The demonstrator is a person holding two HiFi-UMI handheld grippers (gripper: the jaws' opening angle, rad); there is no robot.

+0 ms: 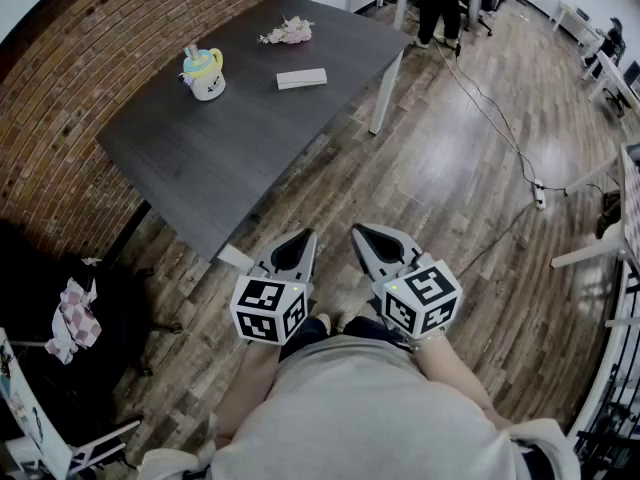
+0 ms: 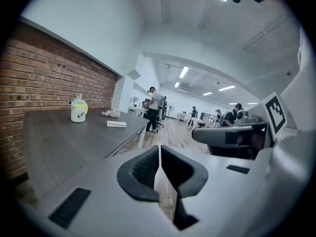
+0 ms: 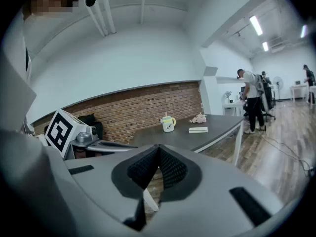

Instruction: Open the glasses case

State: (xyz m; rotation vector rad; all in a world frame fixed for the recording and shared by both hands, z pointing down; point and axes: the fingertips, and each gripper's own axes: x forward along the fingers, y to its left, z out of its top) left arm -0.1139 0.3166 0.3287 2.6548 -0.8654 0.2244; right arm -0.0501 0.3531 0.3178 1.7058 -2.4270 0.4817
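Note:
A flat white glasses case [image 1: 301,78] lies closed near the far right of the dark grey table [image 1: 200,158]; it also shows as a small case [image 2: 116,124] in the left gripper view and a pale case [image 3: 198,130] in the right gripper view. My left gripper [image 1: 308,232] and right gripper [image 1: 354,228] hang side by side over the wooden floor, short of the table's near corner, far from the case. Both are shut with nothing between the jaws. The left gripper's tips [image 2: 160,147] meet, as do the right gripper's tips [image 3: 158,147].
A white and yellow mug with a teal lid [image 1: 204,73] and a small bunch of pink flowers [image 1: 286,33] stand on the table. A brick wall [image 1: 60,98] runs along the left. Cables and a power strip [image 1: 539,196] cross the floor at right. People stand at desks beyond.

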